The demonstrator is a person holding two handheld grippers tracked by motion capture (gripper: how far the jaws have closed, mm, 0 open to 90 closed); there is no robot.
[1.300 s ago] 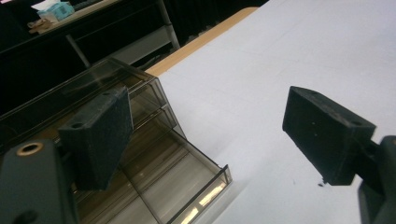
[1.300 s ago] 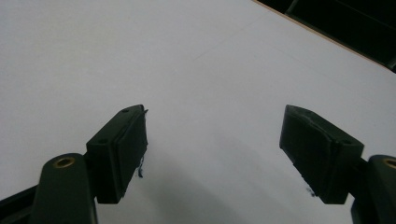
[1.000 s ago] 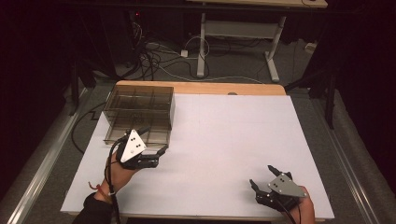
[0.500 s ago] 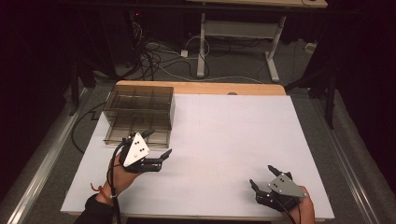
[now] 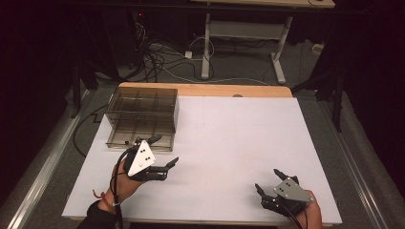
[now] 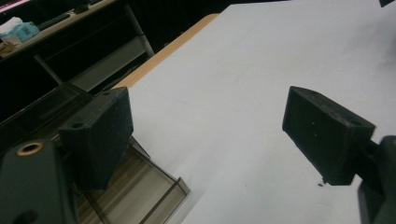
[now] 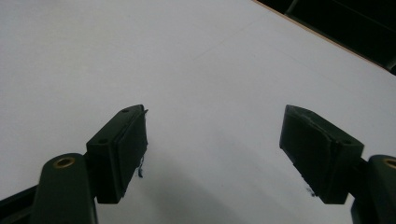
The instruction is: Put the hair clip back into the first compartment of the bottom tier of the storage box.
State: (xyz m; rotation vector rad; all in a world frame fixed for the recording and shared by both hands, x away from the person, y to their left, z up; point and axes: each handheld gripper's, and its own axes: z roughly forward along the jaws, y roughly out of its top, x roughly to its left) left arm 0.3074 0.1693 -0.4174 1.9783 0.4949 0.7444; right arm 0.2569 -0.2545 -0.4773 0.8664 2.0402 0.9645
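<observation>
A person at a white table (image 5: pixel 229 143) holds a pair of tongs in each hand. The left gripper (image 5: pixel 161 151) hovers with its jaws spread wide and nothing between them. Just ahead of its tips, and a little to their left, sits a smoky, see-through compartment box (image 5: pixel 142 117); one jaw reaches over the box's near edge, the other hangs over bare table. The right gripper (image 5: pixel 269 180) rests low near the table's front edge, well apart from the box, also wide open and holding nothing.

The step in hand looks like a reach for the box. To do it well, the left tongs should probably stay fully open, line up square with one wall of the box, then close slowly so the light plastic does not skid or tip.

The high view gives the whole layout: the box at the table's far left, both hands, and cables (image 5: pixel 167 52) on the floor beyond. The left gripper view adds the close detail: the near corner of the box (image 6: pixel 154 186) lies directly beside its left jaw, with thin dividers inside. The right gripper view looks over plain white surface between its open jaws.
</observation>
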